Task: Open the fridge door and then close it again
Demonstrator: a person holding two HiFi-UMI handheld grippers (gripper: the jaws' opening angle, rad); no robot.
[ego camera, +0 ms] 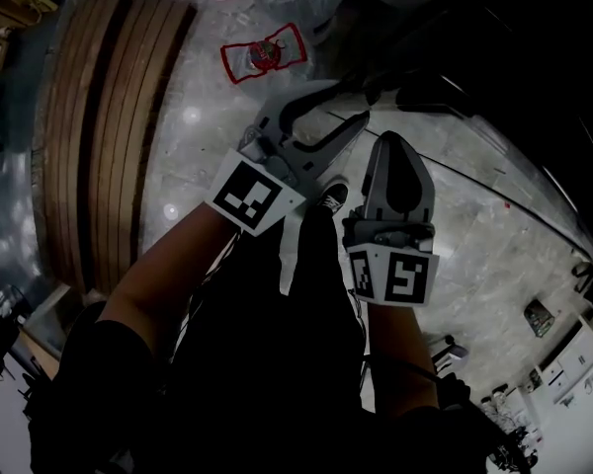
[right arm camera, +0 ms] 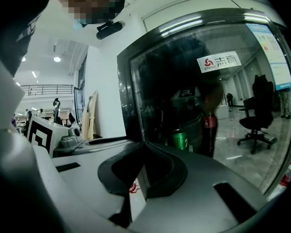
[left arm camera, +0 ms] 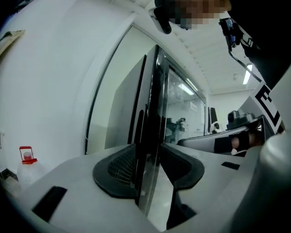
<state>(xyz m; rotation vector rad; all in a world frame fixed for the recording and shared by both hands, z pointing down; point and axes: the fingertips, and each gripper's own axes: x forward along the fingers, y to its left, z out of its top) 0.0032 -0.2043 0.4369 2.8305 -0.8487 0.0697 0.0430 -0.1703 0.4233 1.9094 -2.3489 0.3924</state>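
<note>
**Left jaws open at fridge door edge, right jaws closed and idle**

Left gripper [left arm camera: 146, 149]: jaws spread wide, pads not pressing on anything. The dark vertical edge of the fridge door [left arm camera: 153, 106] runs straight up out of the gap between them. Can't tell whether it's inside the gap or just ahead of the tips. The jaws are lined up on that edge, probably because it's the only graspable part of a flat glass door.

Right gripper [right arm camera: 144, 144]: jaws closed, tips meeting, nothing held. Only a sliver of floor shows through the slot below the tips. It faces the door's glass front and looks like it's just being carried along. One gripper seems enough for the door.

Beyond the right jaws, behind the glass, stand a green can [right arm camera: 180, 140] and a dark bottle [right arm camera: 209, 130]. A logo sticker [right arm camera: 219, 62] sits on the glass above them.

The door looks flush with the grey cabinet side to the left of the left jaws, so it's probably shut. Can't tell whether this is before opening or after closing.

In the head view both grippers sit low over the shiny floor [ego camera: 474, 225], close together, the left one angled toward the right.
</note>
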